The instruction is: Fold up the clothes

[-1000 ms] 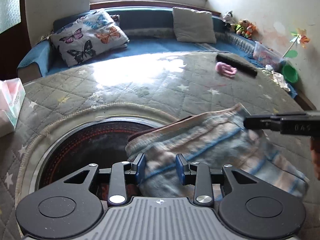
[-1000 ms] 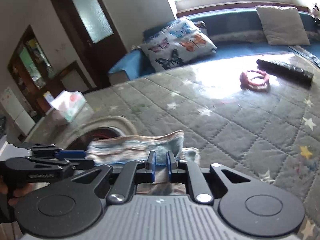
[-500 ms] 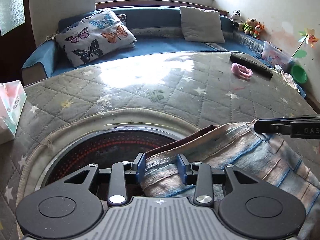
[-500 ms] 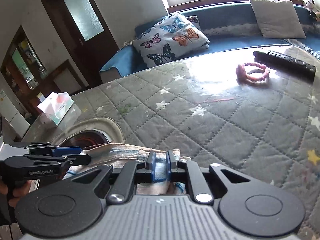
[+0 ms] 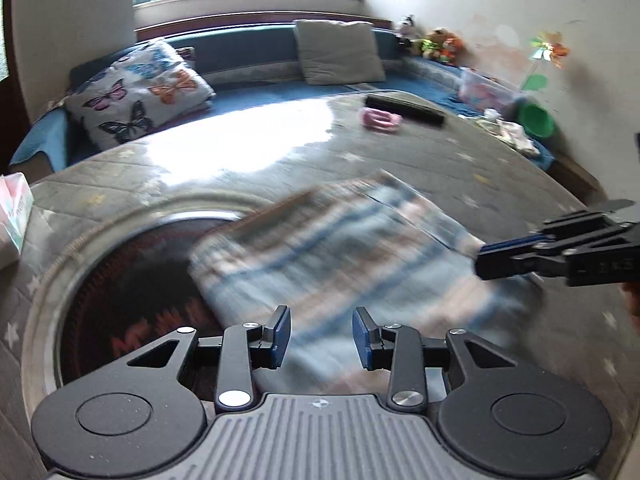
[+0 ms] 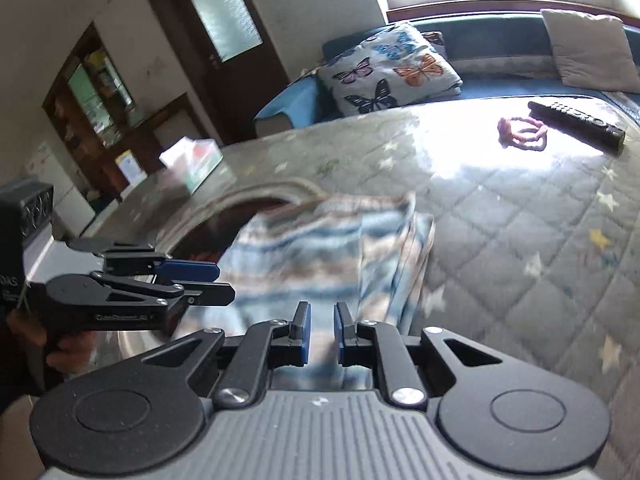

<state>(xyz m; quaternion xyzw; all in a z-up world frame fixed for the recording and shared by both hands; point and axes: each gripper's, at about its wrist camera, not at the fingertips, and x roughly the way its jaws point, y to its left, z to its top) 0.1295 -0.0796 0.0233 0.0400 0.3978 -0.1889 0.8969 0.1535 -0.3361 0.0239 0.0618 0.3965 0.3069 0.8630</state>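
A striped blue, pink and white cloth [image 5: 340, 248] hangs folded between my two grippers, blurred by motion, over the quilted grey table cover [image 5: 460, 168]. My left gripper [image 5: 322, 336] has its jaws wide; they are closing a little on a thick bunch of the cloth's near edge. Seen from the right wrist, the left gripper [image 6: 220, 284] meets the cloth [image 6: 312, 248] at its left side. My right gripper [image 6: 322, 332] is nearly shut, with the cloth's other end between its pads. In the left wrist view the right gripper [image 5: 484, 256] pinches the right edge.
A round opening with a dark red inside [image 5: 132, 280] lies under the cloth's left part. At the far side of the cover lie a black remote [image 5: 404, 110] and a pink hair band [image 5: 380, 120]. A tissue box [image 6: 192, 160] stands at the left edge. A hand [image 6: 68, 348] holds the left gripper.
Both grippers have swung across the table with the cloth. The cloth now stretches further out in front of them and shows more of its folded face.
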